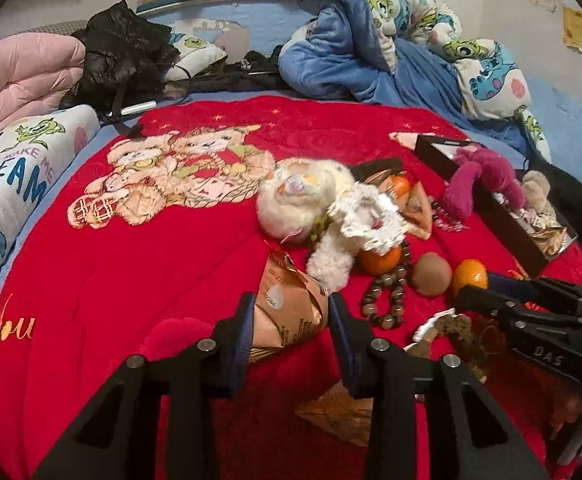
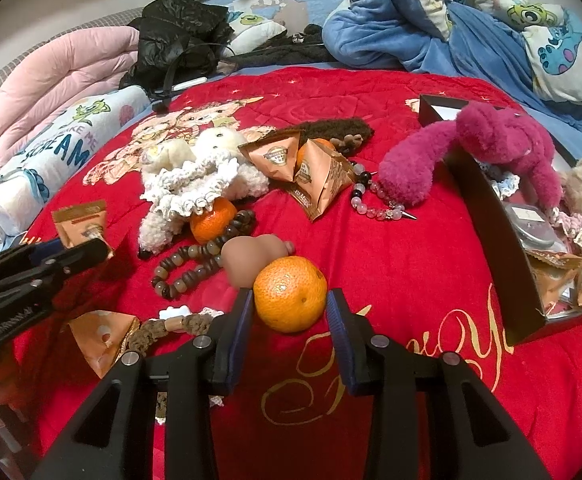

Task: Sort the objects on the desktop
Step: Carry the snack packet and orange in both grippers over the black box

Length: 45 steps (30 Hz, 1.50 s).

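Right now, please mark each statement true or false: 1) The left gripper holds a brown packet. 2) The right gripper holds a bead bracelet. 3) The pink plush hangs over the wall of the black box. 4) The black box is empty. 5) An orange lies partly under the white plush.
1) True: the left gripper is shut on the brown packet.
2) False: the right gripper has an orange between its pads; the bead bracelet lies on the red blanket.
3) True: the pink plush drapes over the black box wall.
4) False: it holds packets, a round tin and soft toys.
5) True: a second orange peeks from under the white plush.
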Each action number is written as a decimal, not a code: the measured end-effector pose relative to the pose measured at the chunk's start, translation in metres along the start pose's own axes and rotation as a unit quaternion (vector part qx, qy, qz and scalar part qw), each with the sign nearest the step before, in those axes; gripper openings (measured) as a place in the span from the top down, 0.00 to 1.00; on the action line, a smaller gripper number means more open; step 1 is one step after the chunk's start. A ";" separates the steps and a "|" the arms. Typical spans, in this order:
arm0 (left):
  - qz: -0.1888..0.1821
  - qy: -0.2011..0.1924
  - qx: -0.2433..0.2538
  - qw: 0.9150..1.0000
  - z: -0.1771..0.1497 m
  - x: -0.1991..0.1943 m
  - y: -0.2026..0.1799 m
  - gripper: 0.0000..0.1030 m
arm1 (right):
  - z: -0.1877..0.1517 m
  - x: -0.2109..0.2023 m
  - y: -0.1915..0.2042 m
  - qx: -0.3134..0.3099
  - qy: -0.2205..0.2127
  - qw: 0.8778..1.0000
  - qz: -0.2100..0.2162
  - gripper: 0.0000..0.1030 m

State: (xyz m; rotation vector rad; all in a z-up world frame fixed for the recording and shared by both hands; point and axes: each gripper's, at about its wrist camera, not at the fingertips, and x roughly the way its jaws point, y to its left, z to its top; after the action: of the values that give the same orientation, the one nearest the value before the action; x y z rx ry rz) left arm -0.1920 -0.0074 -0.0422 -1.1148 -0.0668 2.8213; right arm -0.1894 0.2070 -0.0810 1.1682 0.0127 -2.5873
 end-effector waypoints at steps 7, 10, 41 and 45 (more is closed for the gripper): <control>-0.017 -0.005 0.014 1.000 0.001 -0.008 -0.028 0.64 | -0.004 -0.017 0.000 0.003 -0.010 1.000 0.005 0.66; -0.029 -0.009 0.023 0.999 0.001 -0.013 -0.047 0.64 | -0.006 -0.028 -0.003 0.005 -0.016 1.000 0.000 0.66; -0.196 -0.005 0.116 0.974 -0.031 -0.021 -0.311 0.64 | -0.092 -0.182 -0.168 0.169 -0.120 0.973 -0.105 0.66; -0.201 -0.008 0.121 0.972 -0.029 -0.015 -0.323 0.64 | -0.096 -0.184 -0.186 0.190 -0.125 0.968 -0.106 0.66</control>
State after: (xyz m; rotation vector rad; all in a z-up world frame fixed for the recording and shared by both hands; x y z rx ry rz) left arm -0.1342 0.3116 -0.0272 -0.9069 0.0459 2.4021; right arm -0.0555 0.4466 -0.0318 0.9881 -0.4545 -3.0025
